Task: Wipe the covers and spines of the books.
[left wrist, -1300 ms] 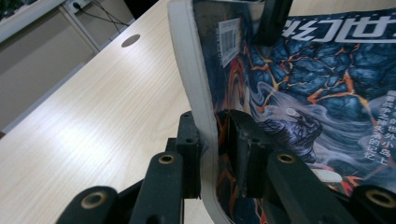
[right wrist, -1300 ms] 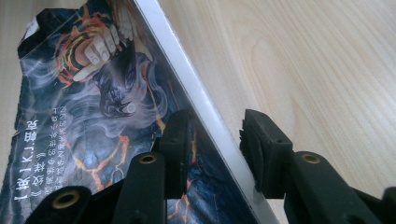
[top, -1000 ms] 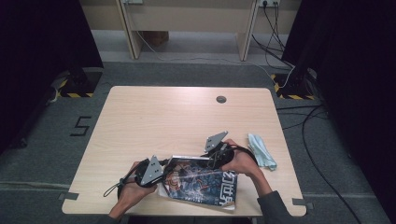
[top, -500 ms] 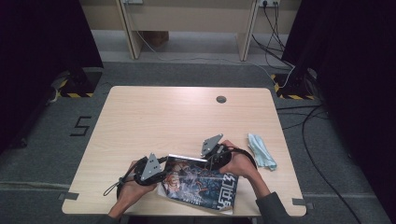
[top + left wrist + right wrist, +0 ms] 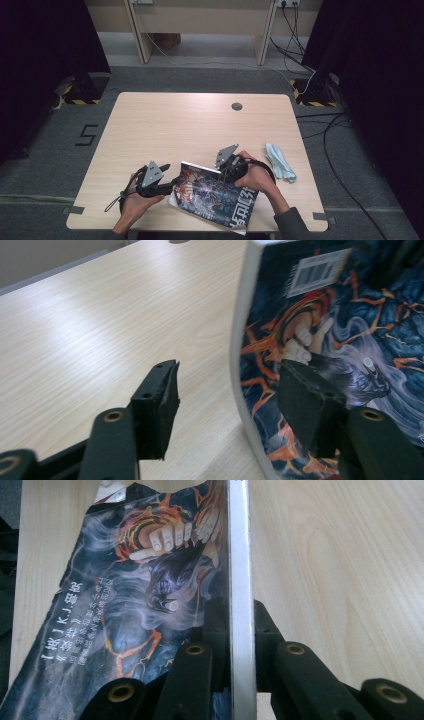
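So the book (image 5: 215, 196) lies at the near edge of the table (image 5: 190, 125), dark cover w/ orange flames, tilted, one corner just past the front rim. My right gripper (image 5: 235, 625) is clamped on its edge: both jaws pressed flat on the page block, cover on one side, bare wood on the other. My left gripper (image 5: 227, 395) has just been opening; jaws now stand apart w/ the book's other edge between them, one pad over the cover, one over the table, neither pressing as far as I can tell. So the right alone carries it.

Risks, imo: a one-sided pinch near the edge lets the book sag or swing, pages fanning out, cover creasing. If the right slips, the book could slide off the front rim. If I re-close the left at an angle, I may catch only the cover.

Farther off at the right, a mask (image 5: 280, 162) lies well clear.
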The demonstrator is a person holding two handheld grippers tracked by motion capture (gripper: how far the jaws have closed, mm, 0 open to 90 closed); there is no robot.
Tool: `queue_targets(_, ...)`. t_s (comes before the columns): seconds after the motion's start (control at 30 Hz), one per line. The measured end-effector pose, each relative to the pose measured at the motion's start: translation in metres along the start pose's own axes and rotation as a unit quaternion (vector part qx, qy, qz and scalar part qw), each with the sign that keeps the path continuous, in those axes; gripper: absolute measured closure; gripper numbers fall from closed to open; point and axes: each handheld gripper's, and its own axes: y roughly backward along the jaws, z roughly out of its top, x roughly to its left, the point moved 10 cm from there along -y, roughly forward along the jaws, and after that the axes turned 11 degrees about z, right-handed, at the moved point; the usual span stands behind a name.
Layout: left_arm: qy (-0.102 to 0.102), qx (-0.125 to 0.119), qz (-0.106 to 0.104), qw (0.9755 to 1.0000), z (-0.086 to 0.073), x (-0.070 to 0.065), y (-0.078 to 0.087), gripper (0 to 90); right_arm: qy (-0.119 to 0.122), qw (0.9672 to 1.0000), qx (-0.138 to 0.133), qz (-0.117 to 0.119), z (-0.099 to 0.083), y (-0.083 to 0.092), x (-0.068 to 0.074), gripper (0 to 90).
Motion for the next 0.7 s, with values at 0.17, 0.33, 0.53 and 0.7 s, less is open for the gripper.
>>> queue_targets(0.17,0.028,0.03,0.014,0.9991,-0.009,0.007,0.004,35.3,0.001,0.9998,-0.006,-0.019,0.003,0.009,0.002,82.8)
queue_targets(0.33,0.052,0.088,0.012,0.9947,-0.028,0.012,0.007,30.5,-0.002,0.9993,-0.013,-0.035,0.004,0.02,0.006,82.9)
queue_targets(0.53,0.058,0.177,0.015,0.9823,-0.059,0.016,0.008,22.0,-0.002,0.9984,-0.025,-0.051,0.01,0.037,0.008,83.0)
queue_targets(0.7,0.048,0.194,0.021,0.9797,-0.064,0.014,0.007,20.0,0.014,0.9973,-0.022,-0.069,0.023,0.057,0.007,83.0)
